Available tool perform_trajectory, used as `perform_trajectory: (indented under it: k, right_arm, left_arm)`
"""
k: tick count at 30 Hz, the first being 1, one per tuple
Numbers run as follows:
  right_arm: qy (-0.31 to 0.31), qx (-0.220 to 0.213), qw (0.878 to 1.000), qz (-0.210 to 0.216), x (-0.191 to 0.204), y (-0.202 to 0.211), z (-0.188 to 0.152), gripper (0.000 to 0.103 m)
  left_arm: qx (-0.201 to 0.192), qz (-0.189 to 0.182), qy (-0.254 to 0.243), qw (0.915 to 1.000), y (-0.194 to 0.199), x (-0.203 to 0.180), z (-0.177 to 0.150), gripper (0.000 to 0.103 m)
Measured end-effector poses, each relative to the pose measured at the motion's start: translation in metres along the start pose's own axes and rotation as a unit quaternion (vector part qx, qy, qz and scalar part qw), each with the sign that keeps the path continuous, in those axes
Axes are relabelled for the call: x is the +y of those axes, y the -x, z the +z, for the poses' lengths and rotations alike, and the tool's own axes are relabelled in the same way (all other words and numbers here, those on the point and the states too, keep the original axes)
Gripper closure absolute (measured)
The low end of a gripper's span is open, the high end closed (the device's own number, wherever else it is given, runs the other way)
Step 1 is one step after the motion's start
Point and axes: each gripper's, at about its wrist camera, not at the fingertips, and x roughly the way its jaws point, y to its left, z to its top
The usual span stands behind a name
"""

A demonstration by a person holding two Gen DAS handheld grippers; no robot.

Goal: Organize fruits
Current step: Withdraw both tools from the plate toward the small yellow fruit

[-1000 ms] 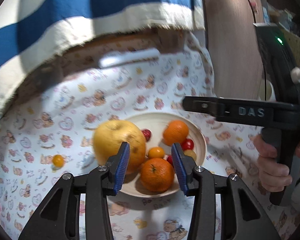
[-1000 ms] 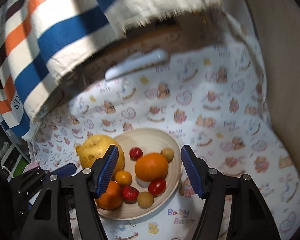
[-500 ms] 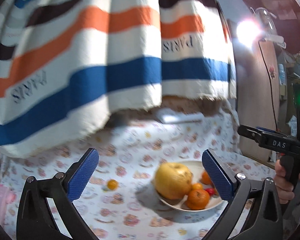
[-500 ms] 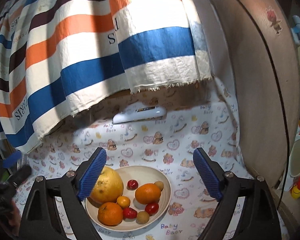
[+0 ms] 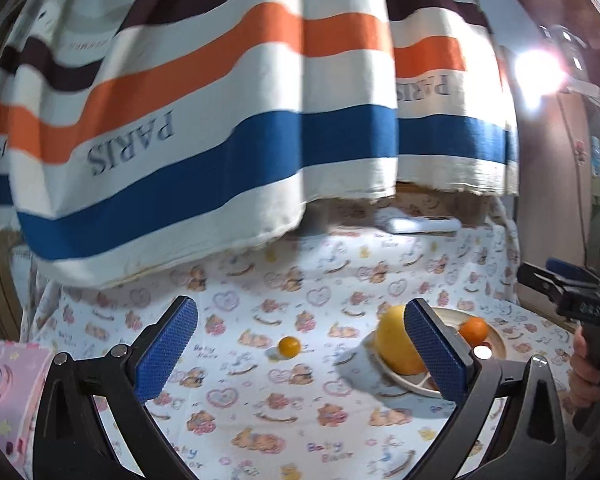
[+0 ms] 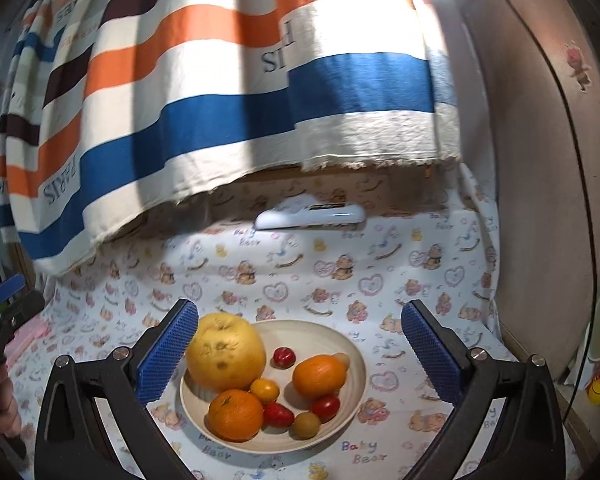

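Between the wide-open, empty jaws of the left gripper point(image 5: 300, 348), at twelve o'clock, sits the stray small orange fruit point(image 5: 289, 347) on the desk point(image 5: 260, 412), nearer than the right gripper point(image 6: 299, 354), which just opened over the bowl point(image 6: 356, 376).

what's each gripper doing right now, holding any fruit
left gripper: open, holding nothing, just opened.
right gripper: open, holding nothing, just opened.

Glaring lamp point(image 5: 538, 76), fisheye-bent edges

We see a striped PARIS cloth point(image 6: 228, 92) hanging over the tablecloth's far edge, a white remote point(image 6: 311, 216) beneath it, a pink box point(image 5: 8, 384) at the left edge, a brown panel point(image 6: 540, 200) along the right edge.
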Motion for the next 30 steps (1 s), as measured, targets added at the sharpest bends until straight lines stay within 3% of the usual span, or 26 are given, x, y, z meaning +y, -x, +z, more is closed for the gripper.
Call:
perform_trajectory:
  k: [7,22,30]
  right_arm:
    - [0.039,0.013,0.999,0.013,0.021,-0.002,-0.011,0.001]
    - [0.060,0.026,0.997,0.045,0.040,0.003,-0.019,0.001]
    - [0.059,0.045,0.996,0.048,0.056,-0.002,0.004,0.001]
  left_arm:
    - [0.019,0.019,0.035,0.9990,-0.013,0.019,-0.013,0.000]
    - [0.053,0.036,0.035,0.9973,-0.026,0.023,-0.021,0.000]
    - [0.062,0.047,0.062,0.9950,-0.027,0.057,-0.005,0.004]
